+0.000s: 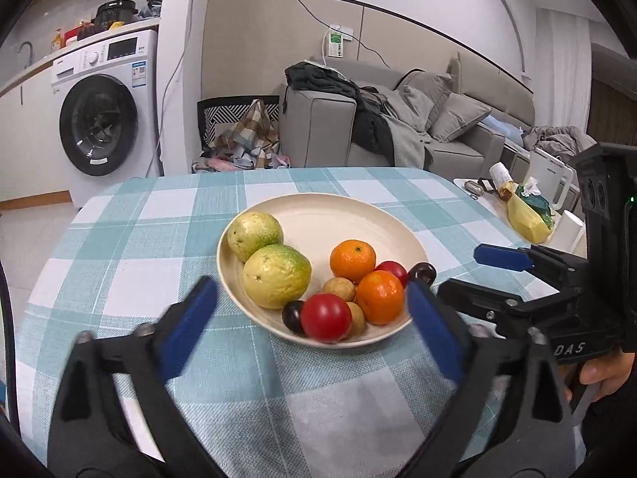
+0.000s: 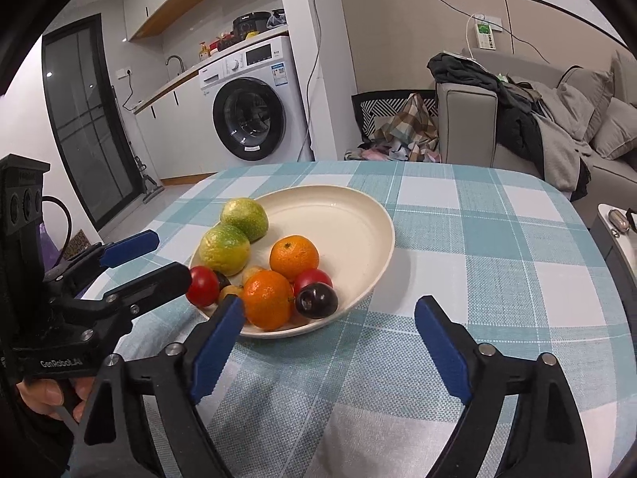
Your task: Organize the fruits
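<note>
We hold the left gripper (image 1: 312,320) and right gripper (image 2: 328,340) wide open and empty. All fruit sits in the cream plate (image 1: 350,211), crowded from 6 to 9 o'clock — nudging the near orange (image 2: 267,298) could roll that pile out.

We see a home: a white front-loading washing machine (image 1: 104,119) under a kitchen counter, left of a grey fabric sofa (image 1: 398,127).
</note>
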